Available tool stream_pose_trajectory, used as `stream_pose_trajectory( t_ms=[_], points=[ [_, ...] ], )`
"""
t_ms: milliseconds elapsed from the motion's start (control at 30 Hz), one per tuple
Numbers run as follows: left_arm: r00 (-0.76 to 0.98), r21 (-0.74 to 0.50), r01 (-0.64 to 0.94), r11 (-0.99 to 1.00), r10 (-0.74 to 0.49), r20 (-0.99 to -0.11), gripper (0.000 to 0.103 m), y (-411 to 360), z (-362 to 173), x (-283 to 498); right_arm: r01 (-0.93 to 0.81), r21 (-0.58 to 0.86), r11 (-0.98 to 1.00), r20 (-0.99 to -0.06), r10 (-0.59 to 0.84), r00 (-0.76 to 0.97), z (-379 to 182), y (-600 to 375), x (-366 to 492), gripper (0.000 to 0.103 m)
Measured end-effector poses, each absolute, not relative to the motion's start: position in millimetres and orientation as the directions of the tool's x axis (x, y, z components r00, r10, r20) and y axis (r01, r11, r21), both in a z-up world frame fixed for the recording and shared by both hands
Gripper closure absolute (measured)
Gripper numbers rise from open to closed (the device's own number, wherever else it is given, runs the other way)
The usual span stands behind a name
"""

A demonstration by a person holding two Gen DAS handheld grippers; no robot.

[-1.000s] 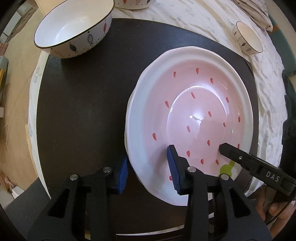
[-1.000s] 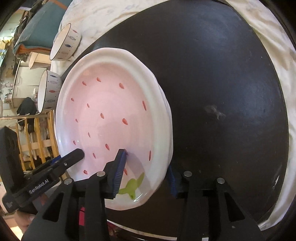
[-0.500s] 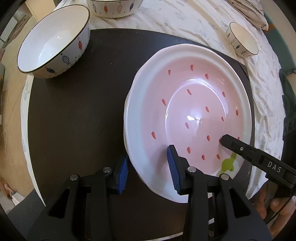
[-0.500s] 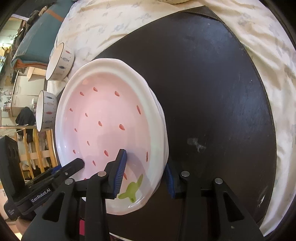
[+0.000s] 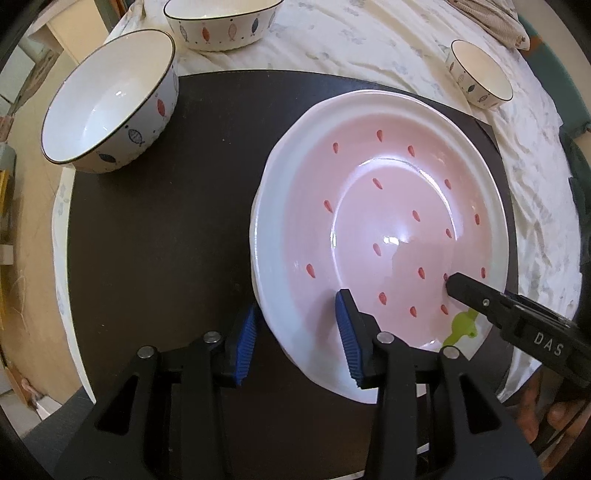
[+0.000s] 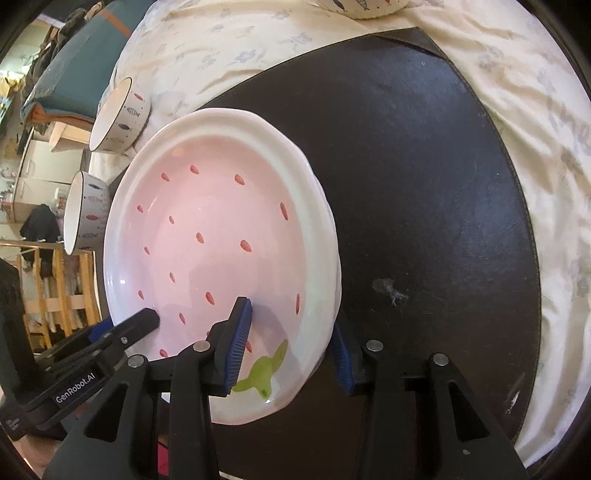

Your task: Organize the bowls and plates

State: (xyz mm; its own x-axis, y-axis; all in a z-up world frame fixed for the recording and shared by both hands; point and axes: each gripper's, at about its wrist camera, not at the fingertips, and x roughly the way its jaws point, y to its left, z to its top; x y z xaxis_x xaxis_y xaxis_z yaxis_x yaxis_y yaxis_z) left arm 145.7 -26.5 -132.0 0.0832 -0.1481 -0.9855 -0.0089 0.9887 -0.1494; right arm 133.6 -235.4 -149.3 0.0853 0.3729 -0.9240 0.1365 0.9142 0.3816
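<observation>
A pink strawberry-pattern plate (image 5: 388, 229) with a white rim lies on a dark round mat (image 5: 166, 229); a second rim shows just beneath it, so it tops a stack. My left gripper (image 5: 295, 332) straddles its near-left rim, one blue pad inside, one outside, shut on the plate stack. My right gripper (image 6: 291, 339) straddles the near-right rim (image 6: 314, 295) the same way and also shows in the left wrist view (image 5: 517, 317). The plate (image 6: 221, 240) looks lifted and slightly tilted.
A large fish-pattern bowl (image 5: 110, 99) sits on the mat's far left edge. Another fish bowl (image 5: 221, 22) and a small bowl (image 5: 480, 74) stand on the cream cloth (image 5: 351, 40) beyond. Two small bowls (image 6: 122, 114) (image 6: 86, 210) show in the right wrist view.
Both grippers have risen and pulled back with the plate; the bowls and mat look smaller and farther. The grip on the rim is unchanged.
</observation>
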Motion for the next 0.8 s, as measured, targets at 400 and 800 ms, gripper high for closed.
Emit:
stream_pose_trajectory(
  t_ms=[400, 800],
  points=[
    [0.174, -0.088, -0.007, 0.996, -0.085, -0.981, 0.041, -1.1, -114.8, 125.2, 0.101, 0.329, 0.939, -0.939, 0.314, 0.140, -136.7, -233.7, 126.5, 0.058],
    [0.292, -0.019, -0.015, 1.000, -0.014, -0.956, 0.040, 21.4, -92.2, 109.3, 0.152, 0.334, 0.930, -0.932, 0.302, 0.200, -123.4, -236.1, 123.0, 0.051]
  ],
)
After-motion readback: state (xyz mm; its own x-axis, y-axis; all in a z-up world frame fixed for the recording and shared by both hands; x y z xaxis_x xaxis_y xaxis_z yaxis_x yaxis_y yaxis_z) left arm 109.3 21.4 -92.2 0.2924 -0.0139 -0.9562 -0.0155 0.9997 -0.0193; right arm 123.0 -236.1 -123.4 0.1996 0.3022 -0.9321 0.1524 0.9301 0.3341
